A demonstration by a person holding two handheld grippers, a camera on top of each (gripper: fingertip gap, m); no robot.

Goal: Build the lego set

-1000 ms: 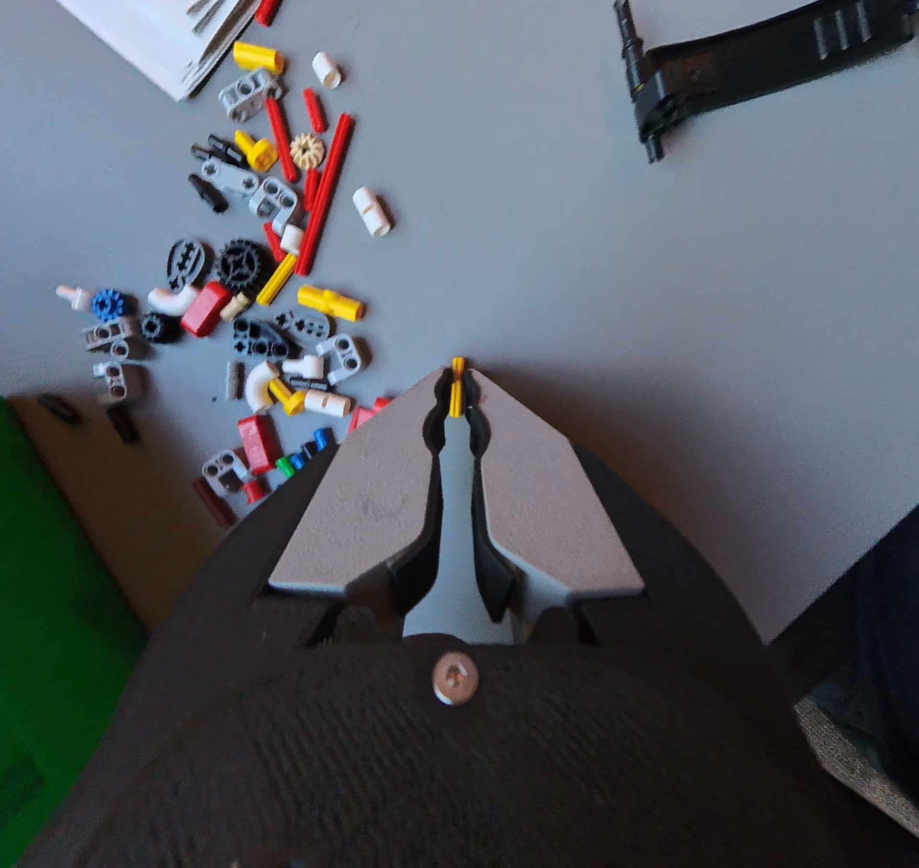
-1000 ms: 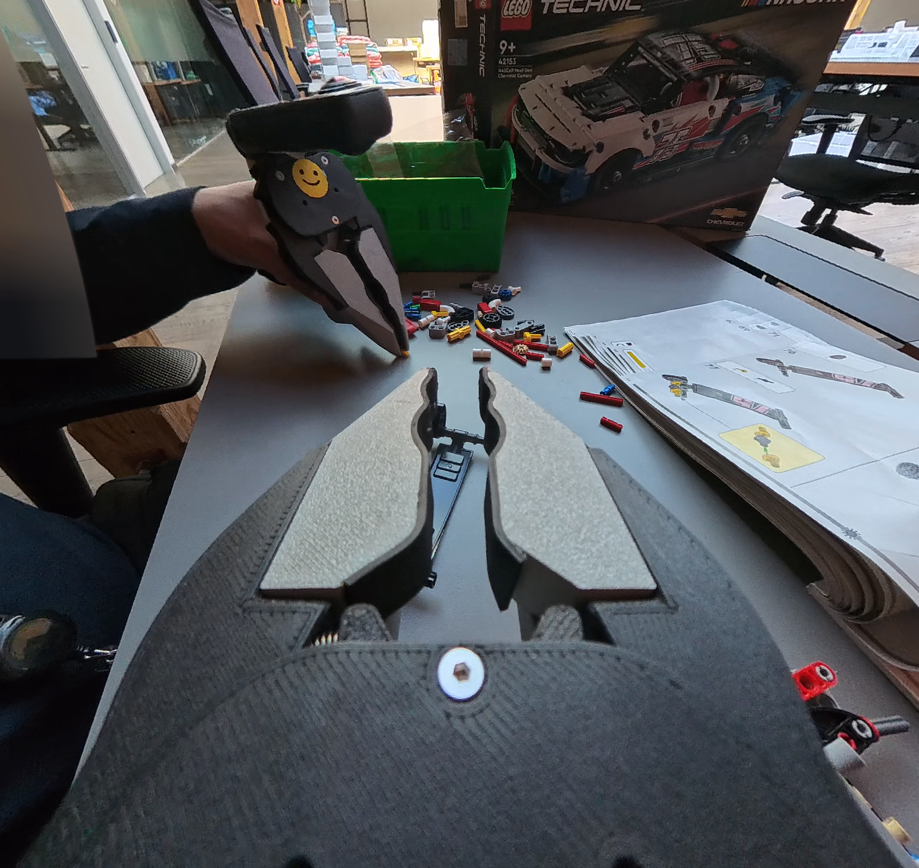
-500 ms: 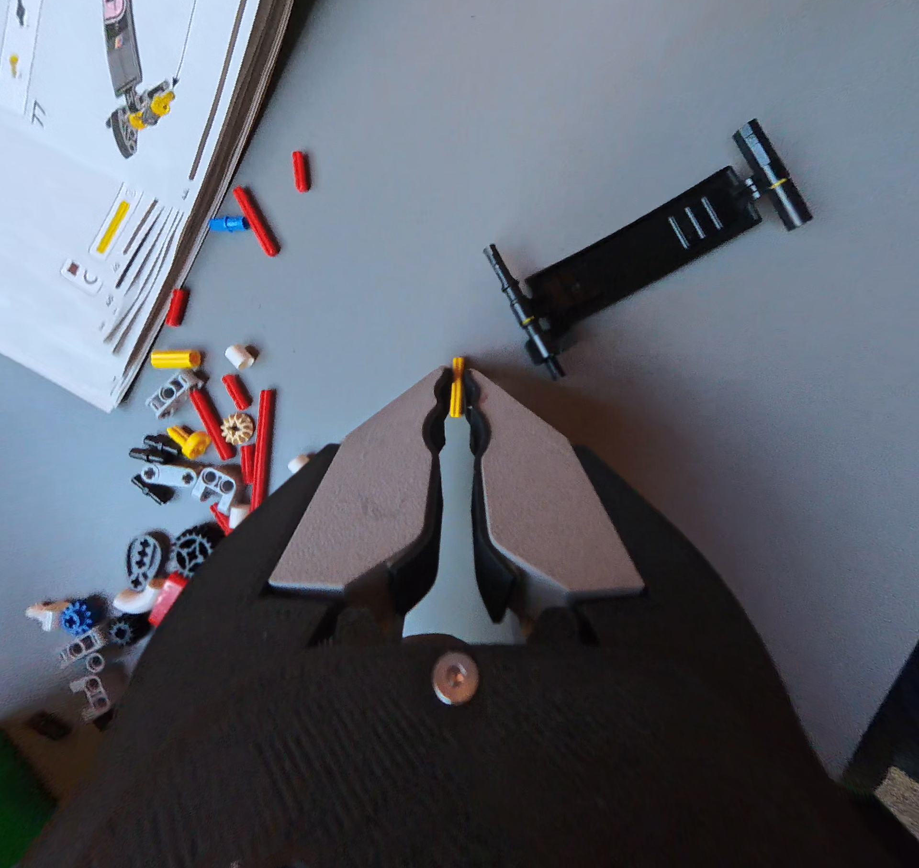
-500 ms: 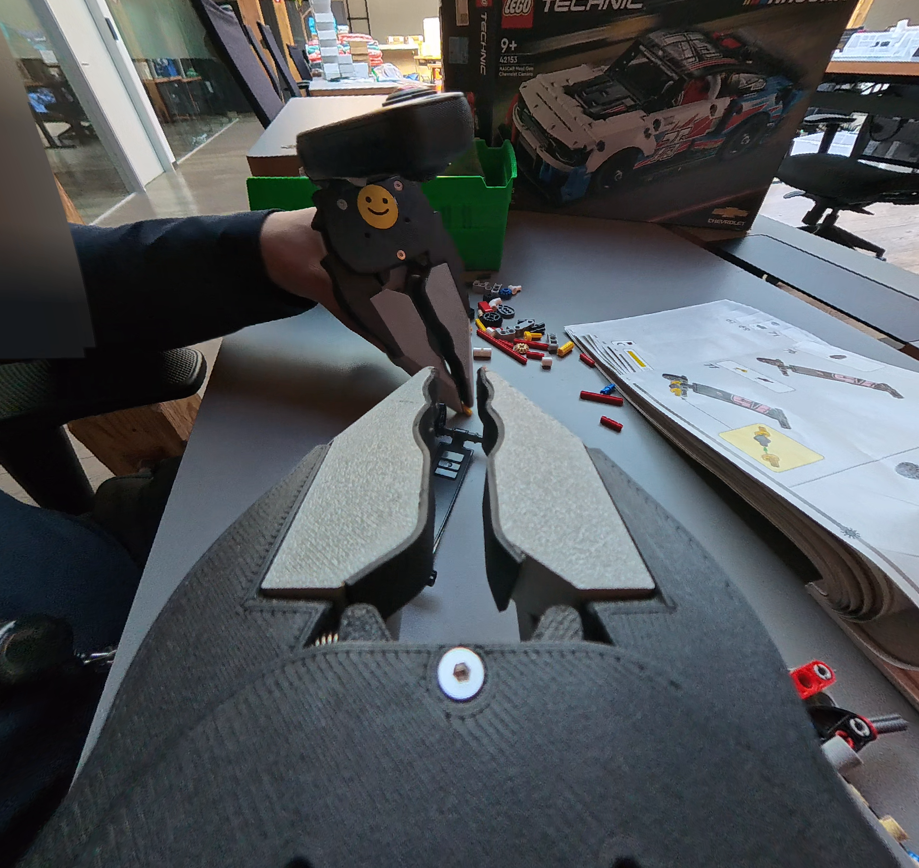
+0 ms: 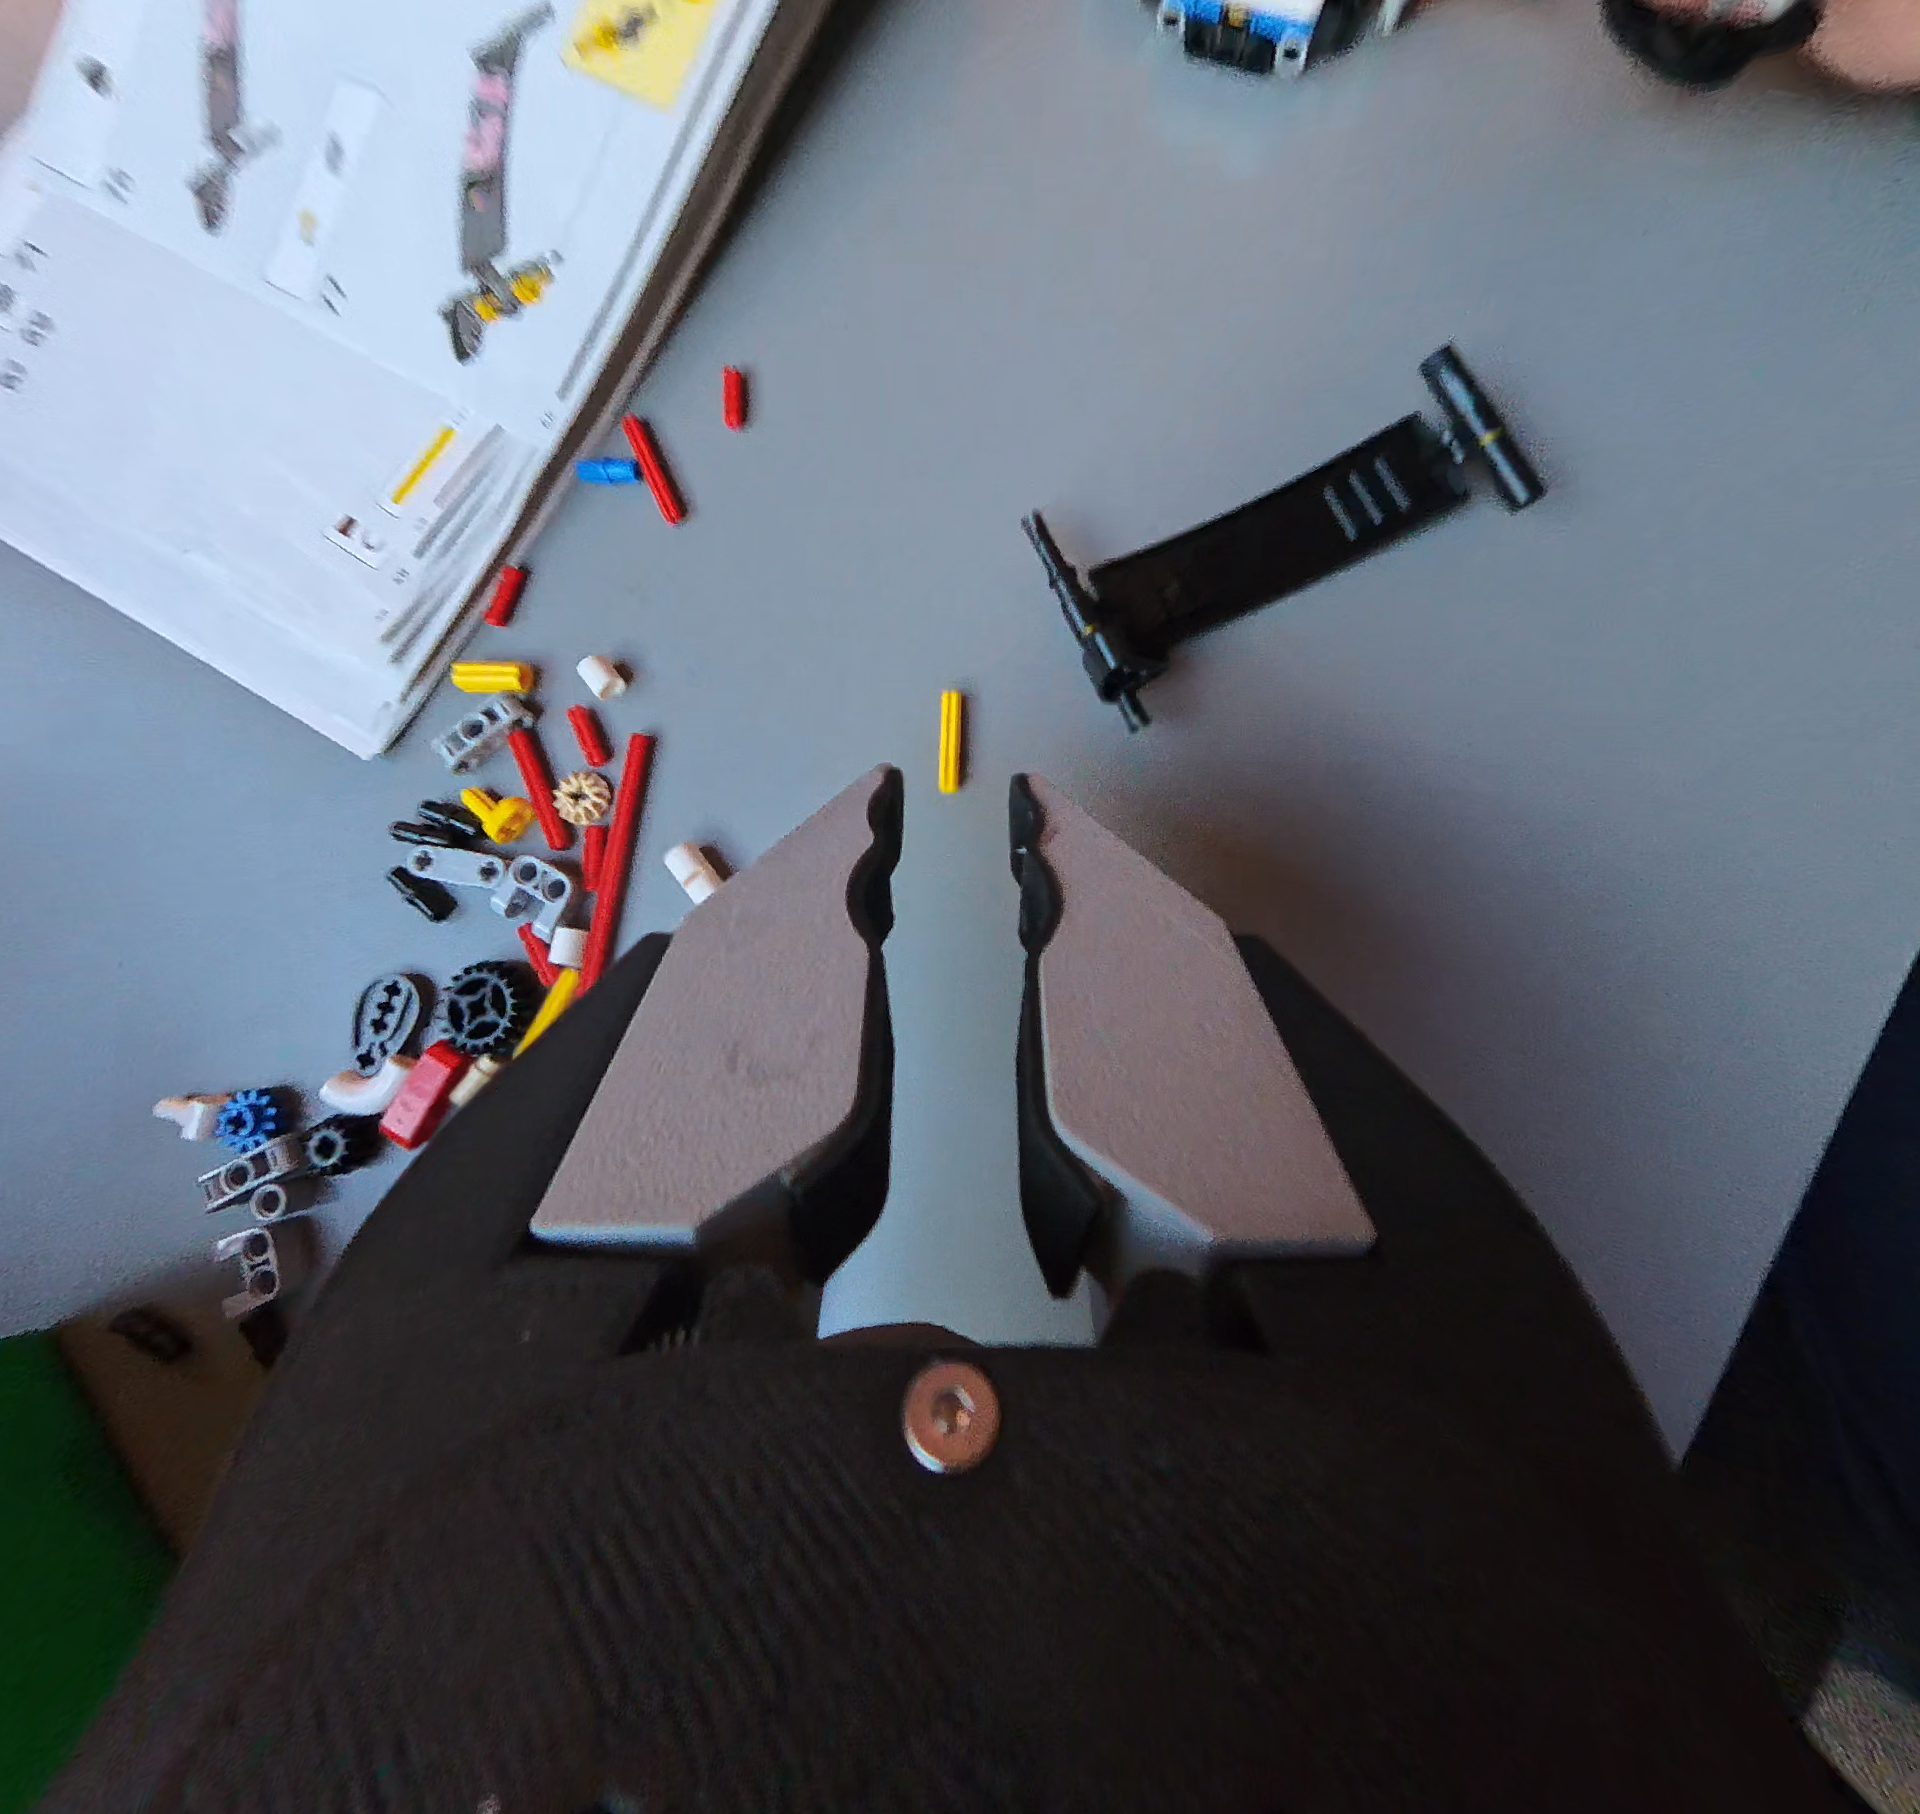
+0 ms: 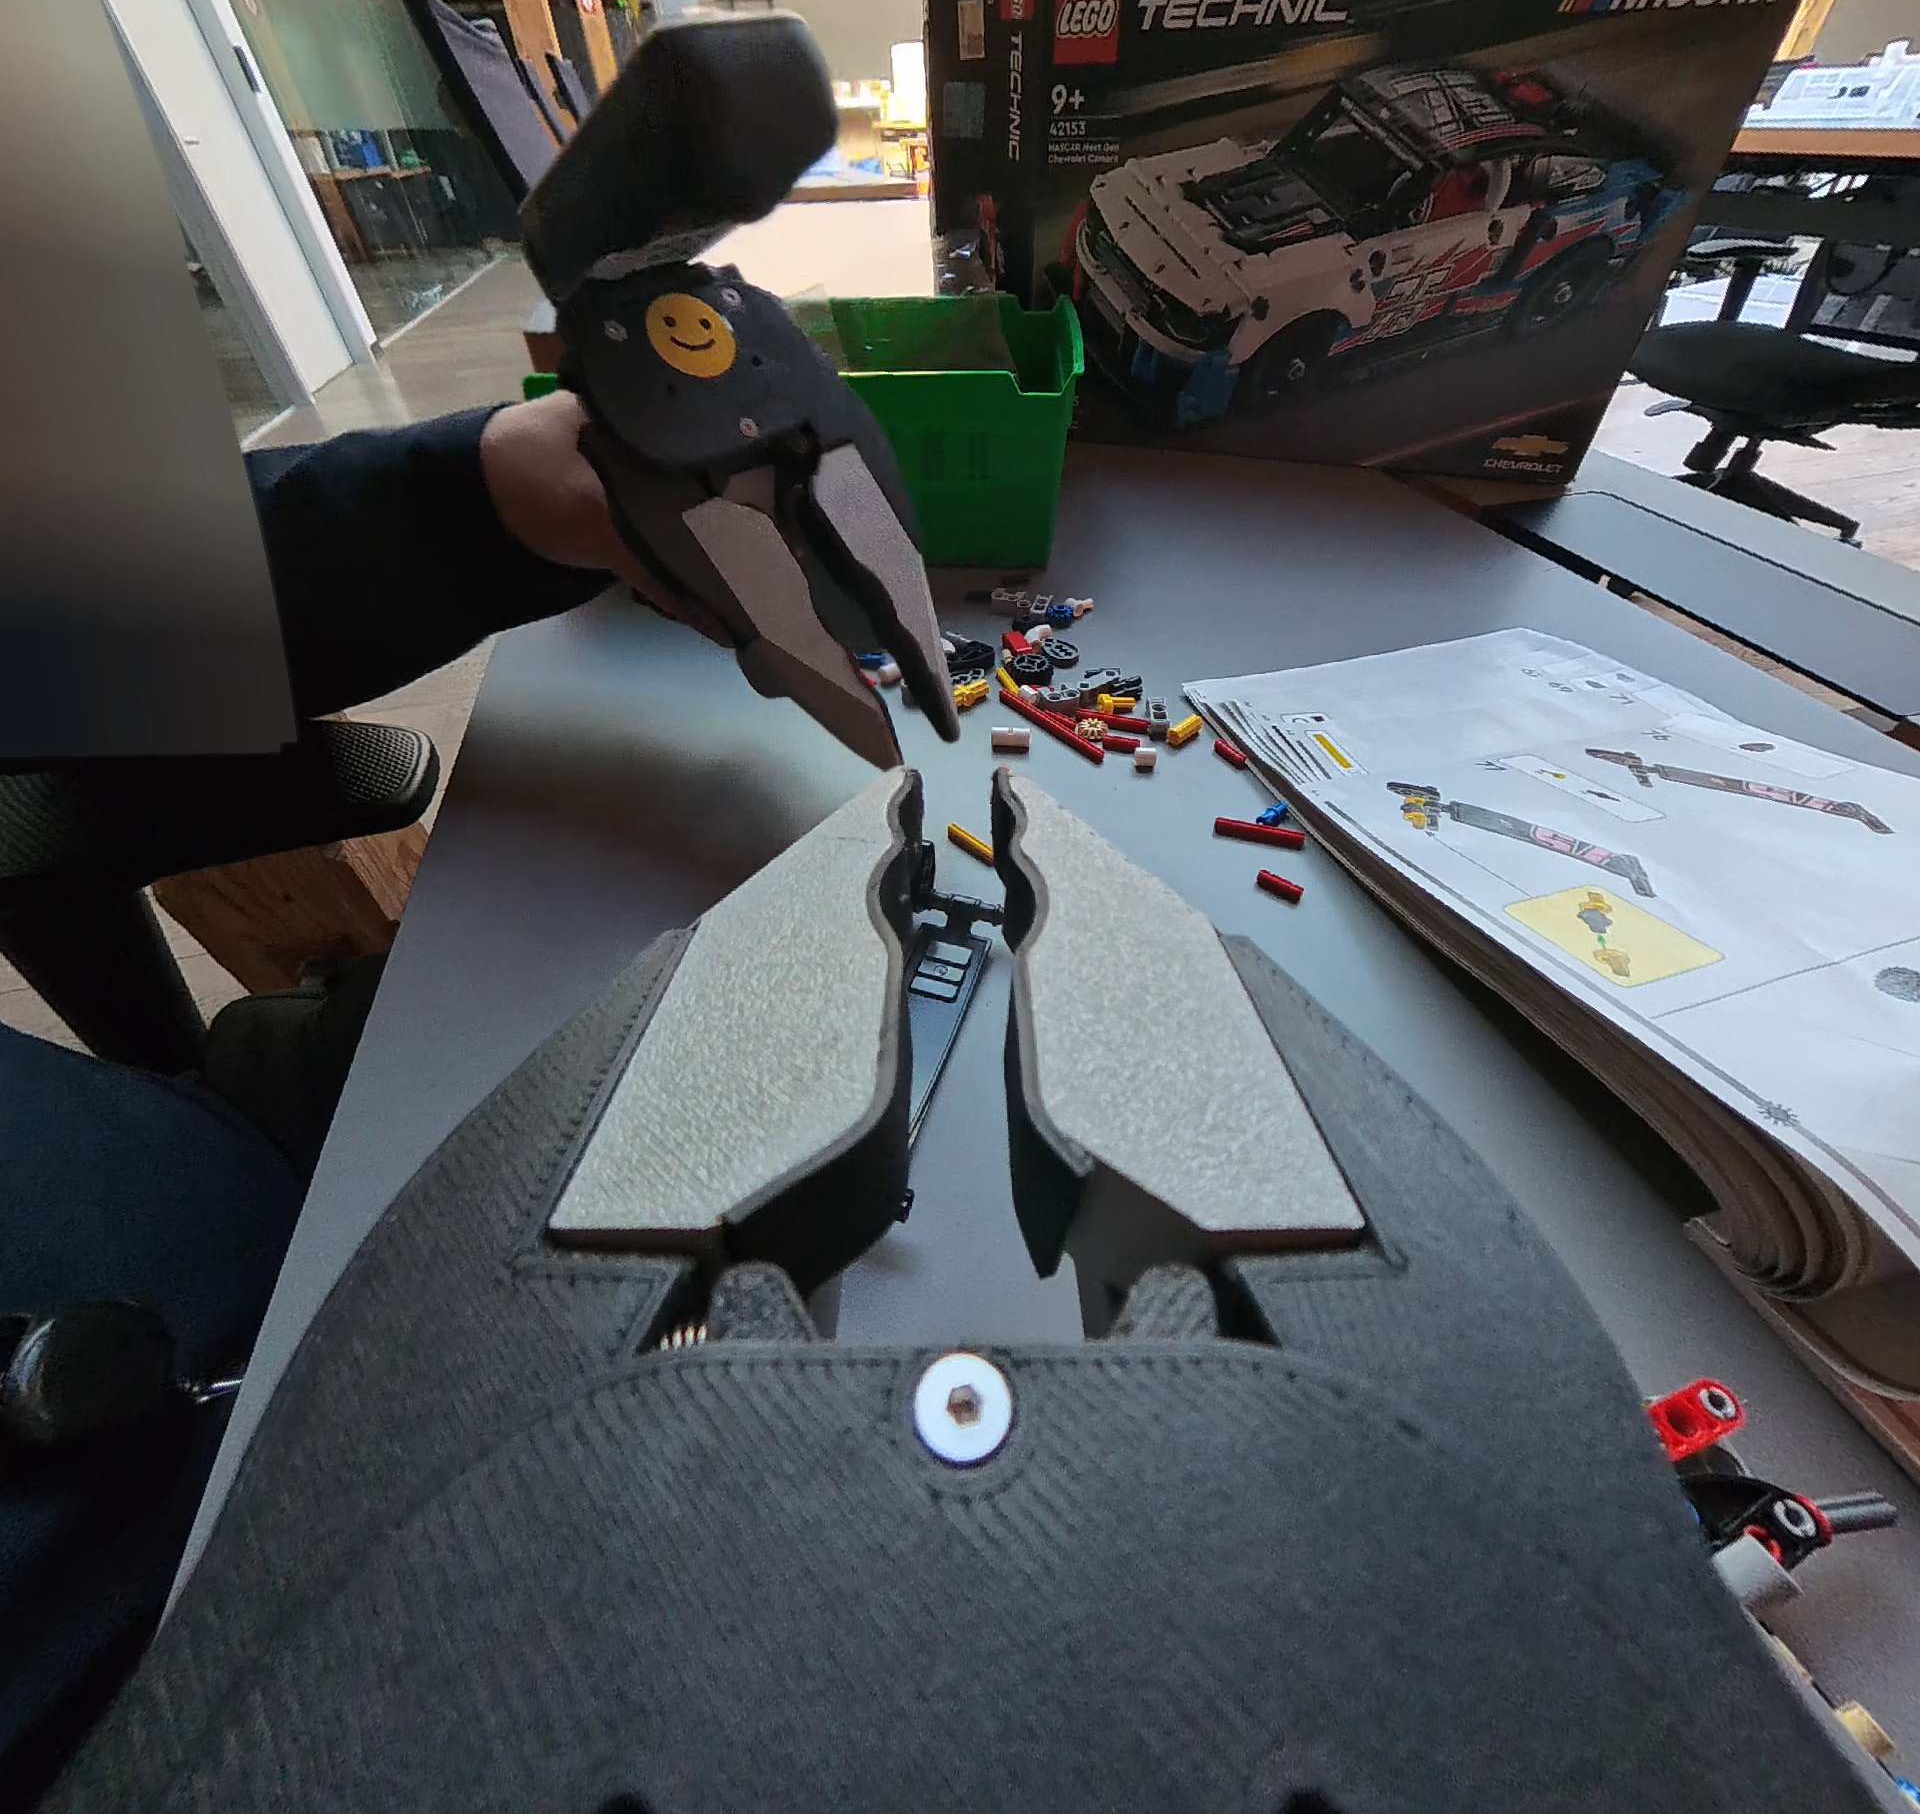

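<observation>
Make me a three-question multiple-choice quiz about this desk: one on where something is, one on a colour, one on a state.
1. Where is the yellow rod?
A. On the floor
B. On the grey table, just ahead of the left hand-held gripper
C. On a chair

2. What colour is the bin behind the loose parts?
A. Blue
B. White
C. Green

3. How do the left hand-held gripper's jaws stand?
A. Apart, with nothing between them
B. Shut on a red rod
C. Shut on a gear

Answers:
1. B: the rod lies flat on the table past the fingertips.
2. C: its walls are bright green.
3. A: bare table shows between the two fingers.
</observation>
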